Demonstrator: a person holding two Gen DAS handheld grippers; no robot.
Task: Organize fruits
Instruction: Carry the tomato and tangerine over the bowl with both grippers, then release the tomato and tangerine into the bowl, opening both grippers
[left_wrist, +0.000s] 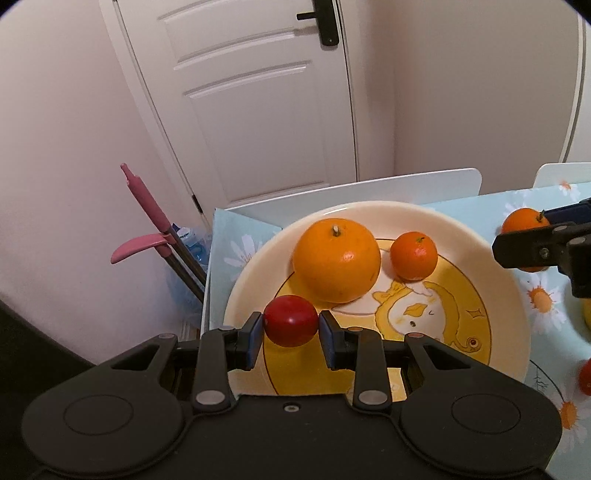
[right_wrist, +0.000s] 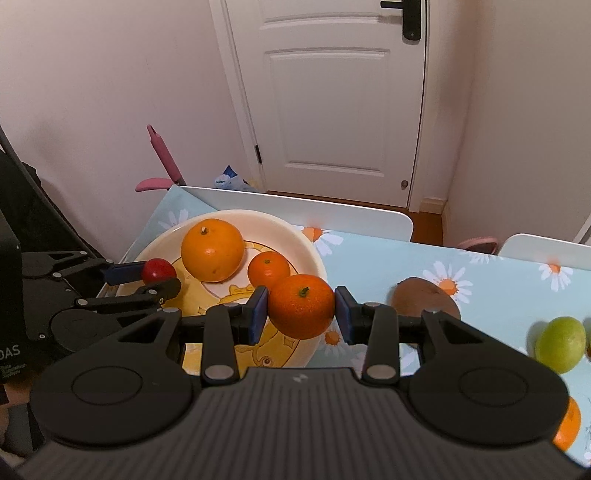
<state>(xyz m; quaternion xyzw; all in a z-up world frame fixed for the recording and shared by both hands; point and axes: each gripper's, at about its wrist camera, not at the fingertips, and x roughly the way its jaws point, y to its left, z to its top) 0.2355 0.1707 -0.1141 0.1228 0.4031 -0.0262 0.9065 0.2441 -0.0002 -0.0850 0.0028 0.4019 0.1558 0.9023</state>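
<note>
Red fruit (left_wrist: 290, 320) clamped in left claw (left_wrist: 290, 330), over near-left part of plate (left_wrist: 498, 295). Mandarin (right_wrist: 301, 306) clamped in right claw (right_wrist: 301, 314), at plate's right rim. On plate: big orange (left_wrist: 336, 259), small mandarin (left_wrist: 413, 255) just right of it. Right of plate on tabletop (right_wrist: 498, 288): kiwi (right_wrist: 424, 297), green fruit (right_wrist: 560, 344) further right.

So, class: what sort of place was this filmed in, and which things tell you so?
Most likely a home dining corner: a table with a daisy-print cloth, a cartoon-duck plate holding fruit, a white panelled door, and white chair backs pushed up against the table.
</note>
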